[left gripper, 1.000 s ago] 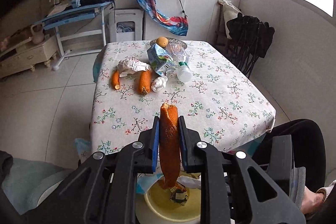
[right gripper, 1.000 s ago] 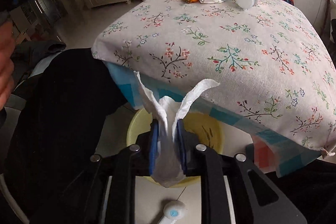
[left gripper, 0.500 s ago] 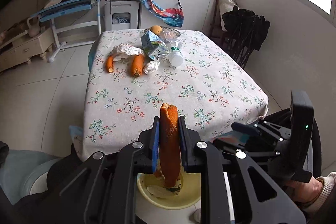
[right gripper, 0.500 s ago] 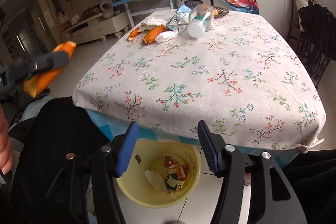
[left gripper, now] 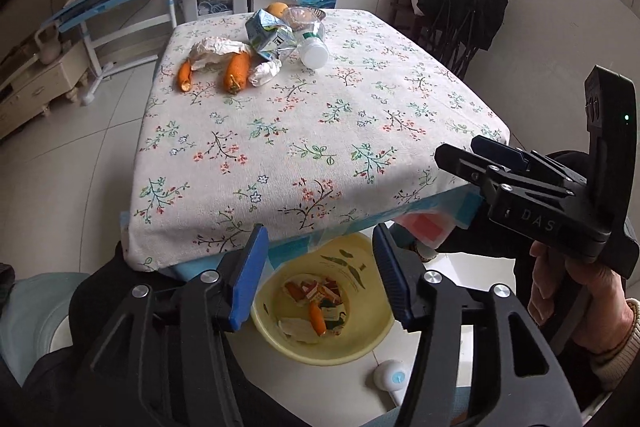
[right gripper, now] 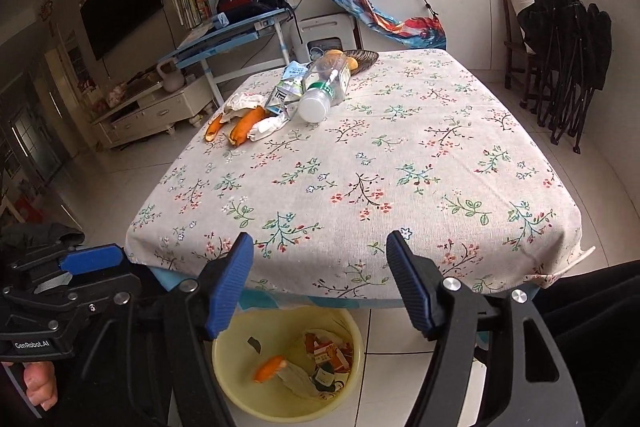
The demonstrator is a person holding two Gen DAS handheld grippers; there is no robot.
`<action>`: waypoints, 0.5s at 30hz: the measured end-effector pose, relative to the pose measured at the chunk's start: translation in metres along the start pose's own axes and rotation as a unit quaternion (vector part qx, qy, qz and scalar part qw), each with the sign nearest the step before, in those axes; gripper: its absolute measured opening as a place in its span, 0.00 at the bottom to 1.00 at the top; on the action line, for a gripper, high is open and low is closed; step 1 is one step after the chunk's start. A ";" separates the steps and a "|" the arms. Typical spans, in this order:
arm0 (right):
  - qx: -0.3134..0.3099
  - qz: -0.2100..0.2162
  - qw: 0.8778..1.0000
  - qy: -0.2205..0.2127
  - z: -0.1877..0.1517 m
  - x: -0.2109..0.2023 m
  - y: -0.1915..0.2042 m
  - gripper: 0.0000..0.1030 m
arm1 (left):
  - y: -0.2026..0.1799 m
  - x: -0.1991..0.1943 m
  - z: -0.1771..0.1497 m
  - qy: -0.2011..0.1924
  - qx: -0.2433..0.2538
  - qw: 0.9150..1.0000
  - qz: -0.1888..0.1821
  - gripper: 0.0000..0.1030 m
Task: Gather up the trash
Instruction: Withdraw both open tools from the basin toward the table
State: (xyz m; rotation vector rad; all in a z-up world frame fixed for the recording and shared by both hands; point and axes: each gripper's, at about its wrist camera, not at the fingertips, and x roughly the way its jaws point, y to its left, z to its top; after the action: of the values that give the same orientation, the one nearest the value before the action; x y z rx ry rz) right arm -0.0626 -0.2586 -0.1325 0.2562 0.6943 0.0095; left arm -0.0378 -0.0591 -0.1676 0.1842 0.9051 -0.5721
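Both empty: left gripper (left gripper: 316, 275) and right gripper (right gripper: 320, 279) jaws opening, nothing between, above one yellow bin (left gripper: 362, 345) holding one carrot (left gripper: 317, 318). Far on table (right gripper: 400, 187): two carrots (left gripper: 236, 77), one bottle (right gripper: 324, 91), one carton (left gripper: 266, 35).

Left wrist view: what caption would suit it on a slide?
Left gripper opening, empty, above the yellow bin with an orange peel inside.
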 end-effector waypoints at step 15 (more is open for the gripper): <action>-0.016 -0.005 0.999 -0.047 -0.001 -0.015 0.008 0.84 | 0.005 -0.061 0.018 -0.131 0.000 0.986 0.107 0.88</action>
State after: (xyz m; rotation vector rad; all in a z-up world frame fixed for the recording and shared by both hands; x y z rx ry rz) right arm -0.0746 -0.2518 -0.1221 0.2216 0.6022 -0.0005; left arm -0.0525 -0.0376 -0.1091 0.1973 0.6201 -0.3859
